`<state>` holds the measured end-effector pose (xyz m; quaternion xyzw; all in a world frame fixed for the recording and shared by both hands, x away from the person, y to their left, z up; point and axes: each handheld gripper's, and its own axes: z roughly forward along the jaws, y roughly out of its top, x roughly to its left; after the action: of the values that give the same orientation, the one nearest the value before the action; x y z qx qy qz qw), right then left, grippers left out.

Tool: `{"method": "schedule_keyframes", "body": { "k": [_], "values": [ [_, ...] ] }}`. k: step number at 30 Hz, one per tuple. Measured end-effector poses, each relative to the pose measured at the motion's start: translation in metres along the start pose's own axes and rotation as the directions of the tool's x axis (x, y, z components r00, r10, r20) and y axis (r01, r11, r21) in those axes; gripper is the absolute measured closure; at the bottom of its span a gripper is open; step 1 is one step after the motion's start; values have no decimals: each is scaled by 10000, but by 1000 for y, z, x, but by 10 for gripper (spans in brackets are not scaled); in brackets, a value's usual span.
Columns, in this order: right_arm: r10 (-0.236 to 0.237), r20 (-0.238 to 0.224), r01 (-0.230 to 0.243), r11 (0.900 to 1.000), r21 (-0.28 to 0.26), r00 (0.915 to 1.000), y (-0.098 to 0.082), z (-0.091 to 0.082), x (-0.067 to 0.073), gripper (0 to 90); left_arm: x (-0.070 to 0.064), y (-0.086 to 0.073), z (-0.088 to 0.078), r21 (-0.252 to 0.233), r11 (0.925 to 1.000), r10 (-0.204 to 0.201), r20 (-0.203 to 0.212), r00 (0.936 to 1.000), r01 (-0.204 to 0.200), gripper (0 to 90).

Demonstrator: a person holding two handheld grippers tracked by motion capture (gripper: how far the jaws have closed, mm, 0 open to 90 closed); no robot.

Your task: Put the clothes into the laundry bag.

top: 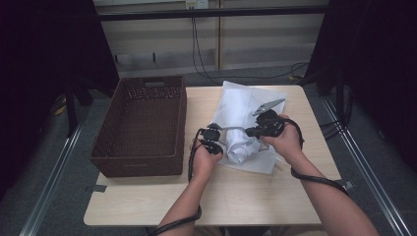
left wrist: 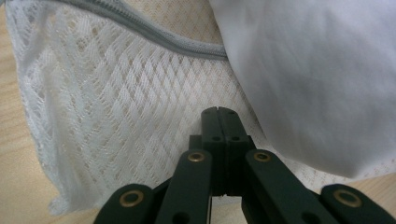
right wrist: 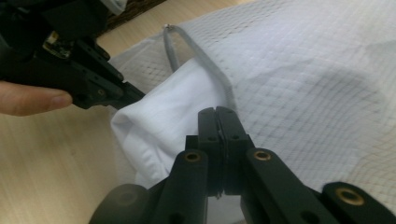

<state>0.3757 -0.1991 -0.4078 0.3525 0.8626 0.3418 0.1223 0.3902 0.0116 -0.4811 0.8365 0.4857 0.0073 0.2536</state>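
2 grippers meet over a mesh laundry bag beside a wicker basket.
High view: on the table (top: 147,201), the mesh laundry bag (top: 241,101) lies right of the wicker basket (top: 140,125), under the left gripper (top: 212,137) and right gripper (top: 260,129). Left gripper view: jaws pressed together over mesh beside the white cloth (left wrist: 317,70). Right gripper view: jaws closed tight above cloth poking from the grey zipper (right wrist: 219,77).

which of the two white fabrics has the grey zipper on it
The mesh laundry bag, the see-through netted one lying flat on the table, with the zipper along its edge. The plain white garment is opaque and smooth.
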Motion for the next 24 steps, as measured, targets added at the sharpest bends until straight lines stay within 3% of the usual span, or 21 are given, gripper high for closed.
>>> {"method": "schedule_keyframes", "body": {
  "k": [9,15,24],
  "values": [
    [-140,-593,142,9999,38,9981,-1,6,11,900,0,-1,0,-123,9996,-265,64,9996,266,900],
    [-262,-797,266,9996,43,9965,0,10,20,900,2,-3,0,-194,9989,-410,236,9989,415,900],
    [-298,-989,320,9993,208,9947,-4,18,27,900,2,-2,0,-169,9982,-567,159,9983,570,900]
  ]
}}
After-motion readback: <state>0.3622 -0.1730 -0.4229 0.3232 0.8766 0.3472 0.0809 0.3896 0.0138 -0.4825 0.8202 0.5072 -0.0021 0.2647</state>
